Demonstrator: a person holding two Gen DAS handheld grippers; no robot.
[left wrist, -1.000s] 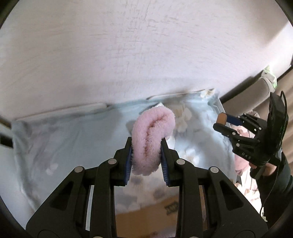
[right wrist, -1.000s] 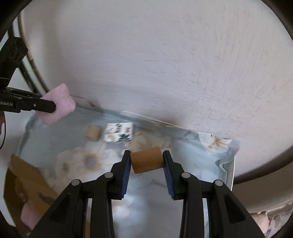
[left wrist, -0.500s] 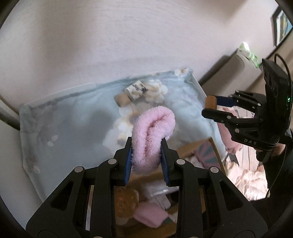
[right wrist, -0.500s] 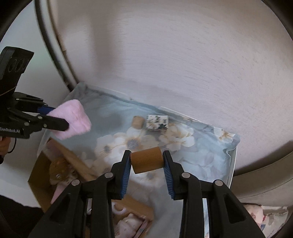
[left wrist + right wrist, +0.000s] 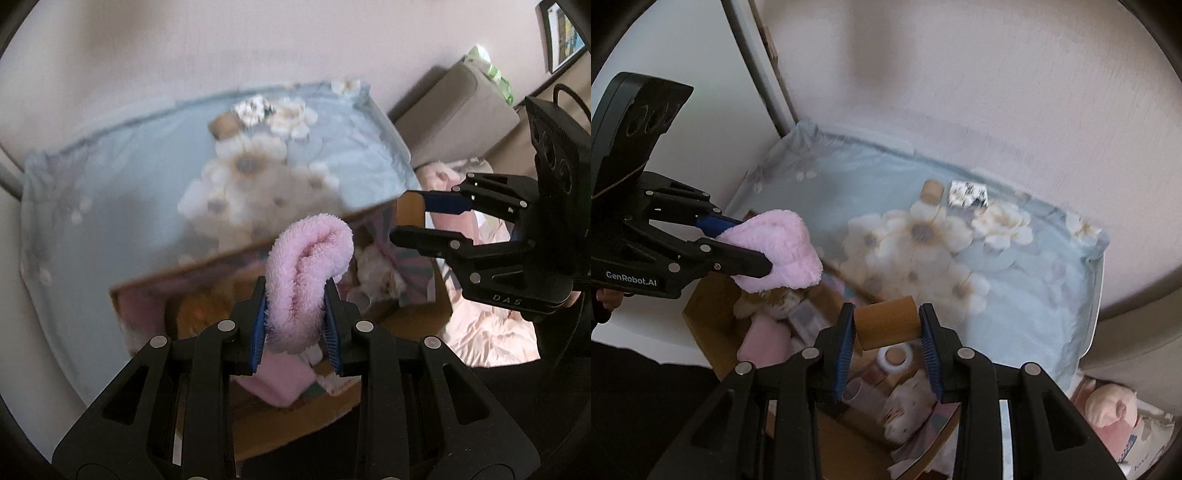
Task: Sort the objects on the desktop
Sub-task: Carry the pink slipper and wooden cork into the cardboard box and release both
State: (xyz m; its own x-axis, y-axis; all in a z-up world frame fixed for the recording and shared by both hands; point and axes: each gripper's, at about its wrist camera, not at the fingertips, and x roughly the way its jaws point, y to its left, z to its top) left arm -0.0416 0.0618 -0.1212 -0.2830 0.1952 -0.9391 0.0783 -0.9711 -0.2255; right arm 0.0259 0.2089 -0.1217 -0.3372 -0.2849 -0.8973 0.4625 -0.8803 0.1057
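Observation:
My left gripper [image 5: 295,325] is shut on a folded fluffy pink towel [image 5: 308,273], which hangs over the open cardboard box [image 5: 280,424]. From the right wrist view the same towel [image 5: 779,251] shows in the left gripper [image 5: 753,243] above the box's left part. My right gripper [image 5: 888,332] is shut on a short wooden cylinder [image 5: 886,325], also above the box [image 5: 713,321]. In the left wrist view the right gripper [image 5: 410,221] holds the cylinder [image 5: 408,210] over the box's right edge.
A floral light-blue cloth [image 5: 997,258] covers the table, with a small wooden cylinder [image 5: 931,190] and a patterned block [image 5: 967,192] near its far edge. Inside the box lie plush toys [image 5: 905,406], pink cloths [image 5: 764,339] and a white tape roll [image 5: 895,358]. A wall rises behind.
Both grippers have drawn back from over the cloth to above the cardboard box, which has come into view beneath them. Each keeps its hold on its object.

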